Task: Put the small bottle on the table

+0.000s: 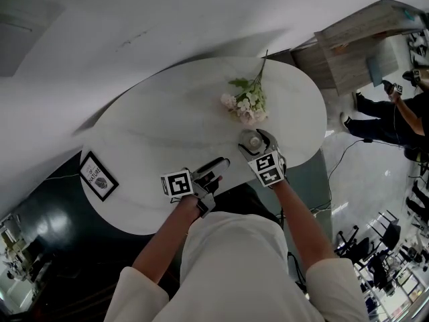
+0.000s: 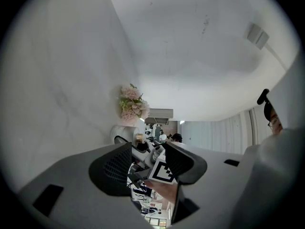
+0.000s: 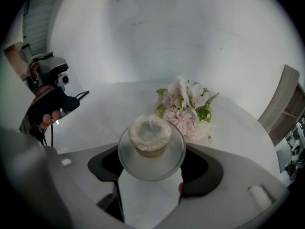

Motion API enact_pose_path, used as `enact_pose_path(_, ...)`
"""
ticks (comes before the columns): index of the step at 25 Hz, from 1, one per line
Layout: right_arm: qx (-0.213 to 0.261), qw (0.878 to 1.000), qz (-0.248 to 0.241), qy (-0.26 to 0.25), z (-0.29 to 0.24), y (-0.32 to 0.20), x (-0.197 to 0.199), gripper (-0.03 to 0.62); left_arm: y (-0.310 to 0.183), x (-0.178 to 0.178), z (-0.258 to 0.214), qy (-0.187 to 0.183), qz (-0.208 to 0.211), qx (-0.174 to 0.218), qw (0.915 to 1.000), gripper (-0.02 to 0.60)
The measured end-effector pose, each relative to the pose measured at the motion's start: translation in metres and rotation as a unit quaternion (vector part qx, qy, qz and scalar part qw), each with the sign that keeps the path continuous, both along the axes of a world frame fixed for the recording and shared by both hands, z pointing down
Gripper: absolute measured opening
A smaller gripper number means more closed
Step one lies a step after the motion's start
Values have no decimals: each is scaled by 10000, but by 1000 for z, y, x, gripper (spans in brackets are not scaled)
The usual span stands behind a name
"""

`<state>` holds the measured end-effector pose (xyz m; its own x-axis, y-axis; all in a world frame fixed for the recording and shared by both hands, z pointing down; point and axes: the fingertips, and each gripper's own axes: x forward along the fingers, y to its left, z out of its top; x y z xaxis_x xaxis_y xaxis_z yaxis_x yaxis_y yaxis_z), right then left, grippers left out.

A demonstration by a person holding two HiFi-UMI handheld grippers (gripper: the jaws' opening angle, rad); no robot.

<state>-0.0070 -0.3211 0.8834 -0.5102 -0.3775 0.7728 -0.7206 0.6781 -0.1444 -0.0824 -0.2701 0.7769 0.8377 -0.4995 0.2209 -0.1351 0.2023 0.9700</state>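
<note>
The small bottle (image 1: 254,141) has a white body and a round clear stopper with a tan top (image 3: 150,136). My right gripper (image 1: 257,139) is shut on it, with a dark jaw on each side of the white body (image 3: 148,194). It is held over the white oval table (image 1: 167,126), just in front of the flowers; whether it touches the tabletop I cannot tell. My left gripper (image 1: 218,166) hovers at the table's front edge, jaws apart with nothing between them (image 2: 147,163). Through that gap I see the bottle (image 2: 125,136) and the right gripper's marker cube (image 2: 162,171).
A bunch of pale pink flowers (image 1: 247,102) lies on the table just beyond the bottle. A small framed picture (image 1: 98,176) sits at the table's left end. A wooden shelf unit (image 1: 355,45) and a person (image 1: 395,113) are off to the right.
</note>
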Motion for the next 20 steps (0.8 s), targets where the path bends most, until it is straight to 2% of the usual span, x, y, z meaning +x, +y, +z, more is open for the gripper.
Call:
enact_pose_path(6,8,9997,-128,224,4,3,-1,351,8,-6,-7,-19,-2,105,9999,171)
enact_pose_path(10,-77,9998,-76,188,3,3,0,365,17,-7,-10,-70,92,178,9998,139)
enact_pose_path(20,259,9996,97,-105,-64,5,6,365,33,6,-24,-487,562,680,9949,92)
